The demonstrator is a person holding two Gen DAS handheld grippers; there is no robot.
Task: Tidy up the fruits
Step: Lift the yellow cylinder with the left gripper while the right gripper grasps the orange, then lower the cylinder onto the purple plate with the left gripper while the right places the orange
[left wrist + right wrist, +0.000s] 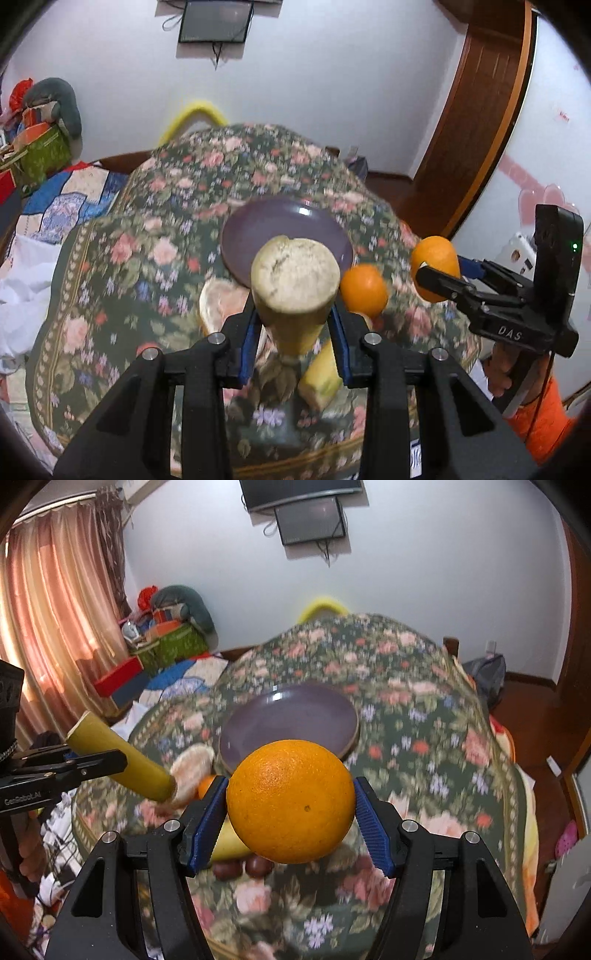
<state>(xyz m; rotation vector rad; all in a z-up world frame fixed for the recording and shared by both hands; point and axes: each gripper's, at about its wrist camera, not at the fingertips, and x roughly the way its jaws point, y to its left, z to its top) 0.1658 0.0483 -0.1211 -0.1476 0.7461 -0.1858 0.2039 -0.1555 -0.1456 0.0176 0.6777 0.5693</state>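
Left gripper clamped on a yellow-green cut stalk, pale cut end toward the lens, lifted above the floral cloth. Right gripper closed around a large orange, blue pads pressed to both sides. Purple plate at twelve o'clock from that orange, bare inside. Second orange on the cloth at three o'clock from the stalk, just beside the plate's rim. Banana at six o'clock, below the stalk.

Plate bare; loose orange beside rim.
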